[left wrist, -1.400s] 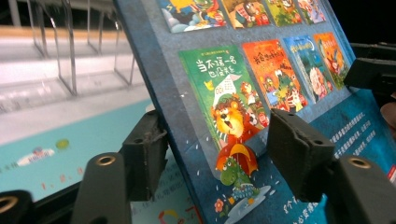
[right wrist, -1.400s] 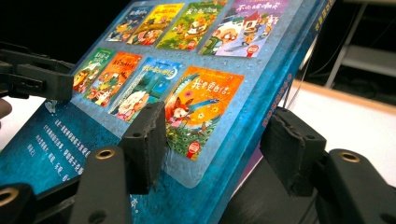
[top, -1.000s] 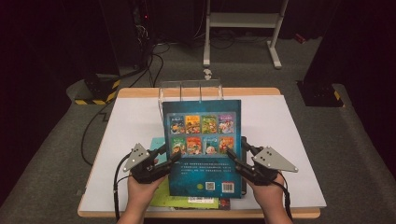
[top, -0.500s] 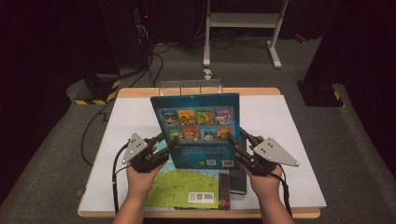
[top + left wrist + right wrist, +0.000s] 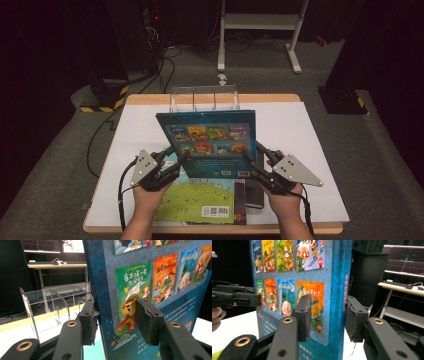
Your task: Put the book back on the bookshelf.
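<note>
A thick blue book with small picture covers printed on its back hangs tilted above the white table top, held at its two lower corners. My left gripper is shut on its left edge; in the left gripper view the pads press both faces of the book, after closing a little. My right gripper is shut on the right edge. Its jaws have just eased open slightly, but in the right gripper view they still clamp the book at the gripper's tips. The left gripper shows beyond.
A clear acrylic divider rack stands at the table's far edge, right behind the book. A green picture book and a dark one lie flat near the front edge between the person's hands. A metal stand is on the floor beyond.
The blue book has been lifted off the stack and tipped more upright, moving toward the rack. The green book beneath it is now uncovered. Both hands have shifted only slightly.
</note>
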